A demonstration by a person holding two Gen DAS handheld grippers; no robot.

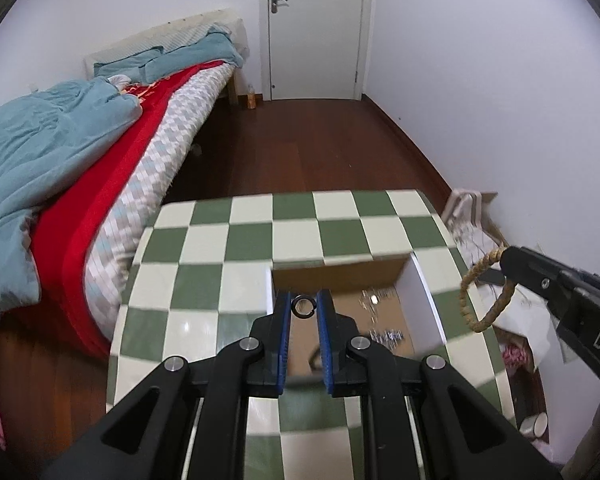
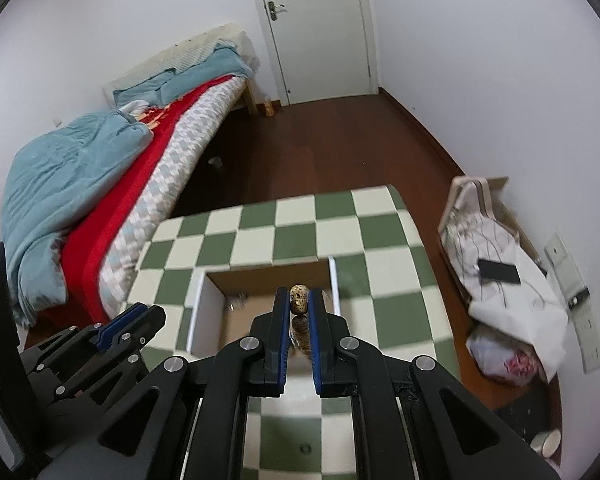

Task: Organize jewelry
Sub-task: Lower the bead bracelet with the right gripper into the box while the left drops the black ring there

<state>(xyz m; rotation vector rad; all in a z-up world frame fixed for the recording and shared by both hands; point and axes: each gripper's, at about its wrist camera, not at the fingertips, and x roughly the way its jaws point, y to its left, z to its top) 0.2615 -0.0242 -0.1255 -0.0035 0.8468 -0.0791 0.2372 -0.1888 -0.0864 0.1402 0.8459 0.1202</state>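
Black linkage arms filled the bottom of the left wrist view, leading up to the left gripper [image 1: 304,307], whose blue-padded fingers [image 1: 284,320] were clenched on a small black ring [image 1: 303,306] at their tips. Beneath them lay the table [image 1: 228,240], covered in a glossy green and cream checked cloth, blurred along its far edge. An open cardboard box [image 1: 340,276] with white flaps sat on it right of centre, and small glinting jewelry pieces [image 1: 386,334] lay scattered on its brown floor. At the right edge of that frame the right gripper [image 1: 504,258] reached in, pinching a loop of braided, bead-like tan bracelet [image 1: 470,300] that hung below its tip, over the table's right rim.

From the right wrist view, the right gripper [image 2: 300,300] was closed tight on the speckled beads of that bracelet [image 2: 299,298], directly over the box [image 2: 268,276]. The left gripper [image 2: 140,316] appeared at lower left, seen from the side.

Beyond the table stretched dark reddish wood floor [image 2: 340,140]. A bed [image 2: 152,160] ran along the upper left, with a rumpled teal blanket [image 2: 68,176], a red cover and a checked sheet. A white door [image 2: 316,28] stood closed at top centre between plain white walls. At right, a chair [image 2: 484,208] held white cloth and a dark flat phone-like object [image 2: 498,271].
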